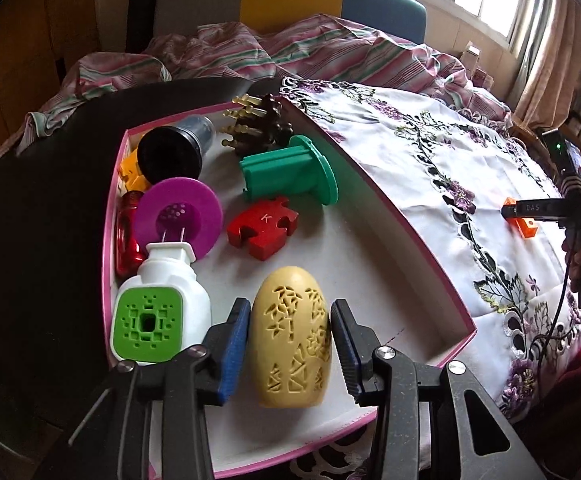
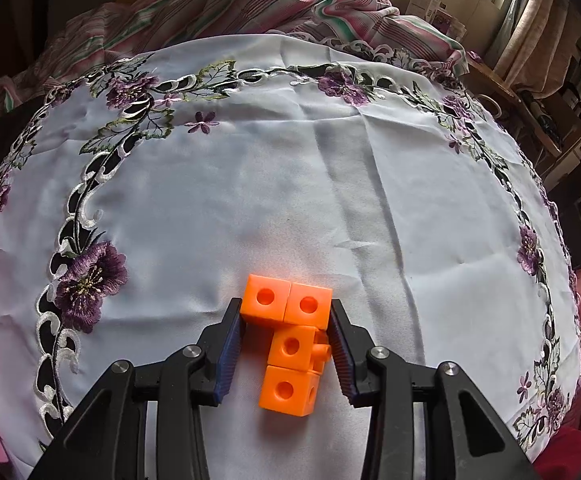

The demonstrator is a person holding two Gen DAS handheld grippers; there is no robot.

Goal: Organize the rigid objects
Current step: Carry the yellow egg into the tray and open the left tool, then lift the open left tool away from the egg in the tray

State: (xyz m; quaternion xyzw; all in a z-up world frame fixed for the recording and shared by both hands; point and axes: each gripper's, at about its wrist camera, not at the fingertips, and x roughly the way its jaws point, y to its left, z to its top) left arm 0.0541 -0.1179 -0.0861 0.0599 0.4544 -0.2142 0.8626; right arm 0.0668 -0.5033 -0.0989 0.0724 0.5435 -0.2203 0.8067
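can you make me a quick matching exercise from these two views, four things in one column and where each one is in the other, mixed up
Things:
1. yellow carved egg
2. orange cube piece
3. red puzzle piece
4. green spool

Places:
A. on the embroidered cloth, between the right gripper's fingers
B. lying on its side near the box's right wall
C. clamped in the left gripper
D. flat on the box floor, in front of the spool

Pairs: 1-C, 2-A, 3-D, 4-B
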